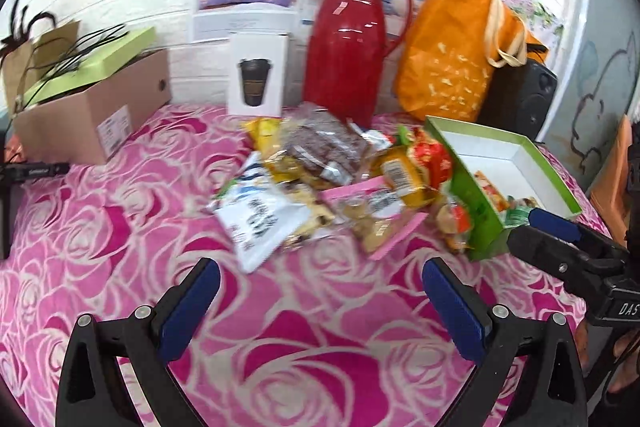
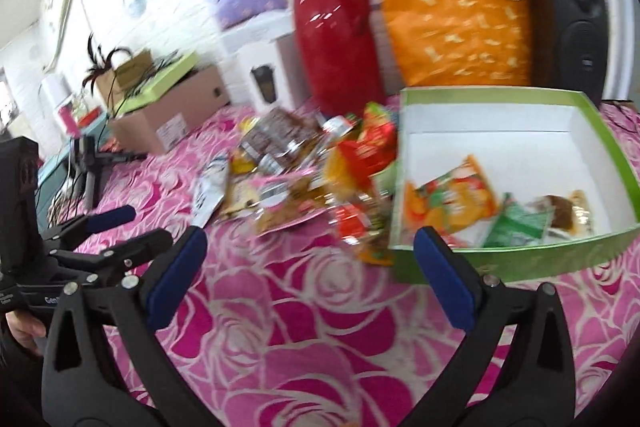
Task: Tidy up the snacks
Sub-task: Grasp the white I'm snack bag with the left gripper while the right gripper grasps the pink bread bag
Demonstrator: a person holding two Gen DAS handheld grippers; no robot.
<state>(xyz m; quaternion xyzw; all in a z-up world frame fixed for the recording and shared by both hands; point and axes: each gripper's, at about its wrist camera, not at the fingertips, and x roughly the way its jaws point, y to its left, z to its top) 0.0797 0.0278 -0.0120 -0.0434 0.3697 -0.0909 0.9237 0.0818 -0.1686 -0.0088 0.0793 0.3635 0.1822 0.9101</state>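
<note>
Right wrist view is showing both grippers (image 2: 306, 281) hovering with jaws released; next, grabbing a snack from the pile (image 2: 292, 171) at centre frame for the green box (image 2: 520, 259).

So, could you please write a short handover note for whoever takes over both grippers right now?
Left gripper: open, holding nothing, above the pink rose cloth in front of the snack pile.
Right gripper: open, holding nothing, at the near left corner of the green box.
Done: a few packets lie in the box, an orange one, a green one and a brown one.
Left: most snacks remain heaped on the cloth left of the box, including the white bag and the pink-edged packet. They probably go into the box.
</note>
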